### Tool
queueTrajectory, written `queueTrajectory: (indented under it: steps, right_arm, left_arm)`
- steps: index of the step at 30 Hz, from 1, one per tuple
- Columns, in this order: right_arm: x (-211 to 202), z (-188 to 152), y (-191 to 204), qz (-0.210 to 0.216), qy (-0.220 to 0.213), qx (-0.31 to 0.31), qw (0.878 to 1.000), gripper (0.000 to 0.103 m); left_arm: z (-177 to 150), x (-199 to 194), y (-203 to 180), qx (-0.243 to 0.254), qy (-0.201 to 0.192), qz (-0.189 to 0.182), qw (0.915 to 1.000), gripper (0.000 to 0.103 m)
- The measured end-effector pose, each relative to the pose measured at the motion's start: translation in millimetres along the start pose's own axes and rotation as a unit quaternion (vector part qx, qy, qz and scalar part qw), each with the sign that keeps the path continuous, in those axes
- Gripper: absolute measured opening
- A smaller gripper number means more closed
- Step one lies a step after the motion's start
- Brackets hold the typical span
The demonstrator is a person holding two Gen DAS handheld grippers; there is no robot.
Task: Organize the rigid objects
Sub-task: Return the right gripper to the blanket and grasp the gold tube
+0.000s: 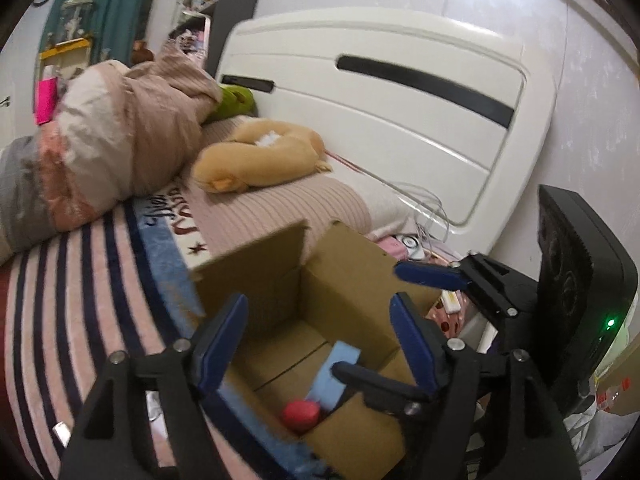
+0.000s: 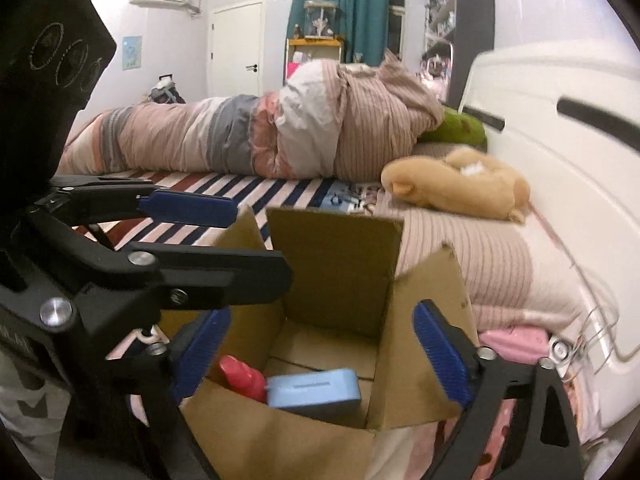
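- My left gripper [image 1: 320, 344] and right gripper [image 2: 320, 356] both spread, empty, above the box [image 2: 340, 264].
- Red thing [image 2: 240, 376] half hidden beside blue case [image 2: 316, 392] inside.
- Blanket writing [image 1: 176, 216] unreadable.

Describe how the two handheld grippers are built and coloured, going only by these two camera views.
Both look alike: the left gripper and the right gripper have matte black angular frames joined by round silver rivets. Their fingers are black, lined with flat blue ribbed pads. The right gripper's body shows a small green light. No cables or sleeves are visible.
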State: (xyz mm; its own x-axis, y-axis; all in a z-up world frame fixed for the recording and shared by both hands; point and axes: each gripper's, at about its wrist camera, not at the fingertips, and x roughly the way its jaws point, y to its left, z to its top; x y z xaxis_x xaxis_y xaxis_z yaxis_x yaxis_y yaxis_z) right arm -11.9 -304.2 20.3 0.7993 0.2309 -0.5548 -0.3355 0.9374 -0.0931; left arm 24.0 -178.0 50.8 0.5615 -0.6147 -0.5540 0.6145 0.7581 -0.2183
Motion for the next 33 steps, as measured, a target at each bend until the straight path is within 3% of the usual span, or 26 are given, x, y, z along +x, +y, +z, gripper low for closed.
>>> queueTrajectory:
  steps: [6,11,17,24,29,33]
  right_arm:
    - [-5,30,45,0.031,-0.035,-0.01,0.999,0.098]
    - [4,49,87,0.077,-0.05,-0.018,0.996,0.103]
    - [43,56,153,0.15,-0.001,-0.067,0.986,0.103]
    - [105,26,193,0.217,0.087,-0.059,0.971,0.102]
    - [152,-2,205,0.244,0.155,-0.044,0.956,0.067]
    - [183,-20,208,0.228,0.193,-0.033,0.954,0.051]
  left_arm:
    - [-17,-59,46,-0.031,-0.048,0.054,0.9969,0.077]
    - [-47,-110,98,-0.076,-0.076,0.116,0.9874,0.077]
    - [-94,-141,154,-0.138,-0.074,0.173,0.9724,0.077]
    - [-145,-141,202,-0.191,-0.042,0.209,0.9581,0.077]
    - [-164,-128,220,-0.218,-0.026,0.209,0.953,0.077]
    - [-173,-121,227,-0.224,-0.019,0.208,0.9518,0.077]
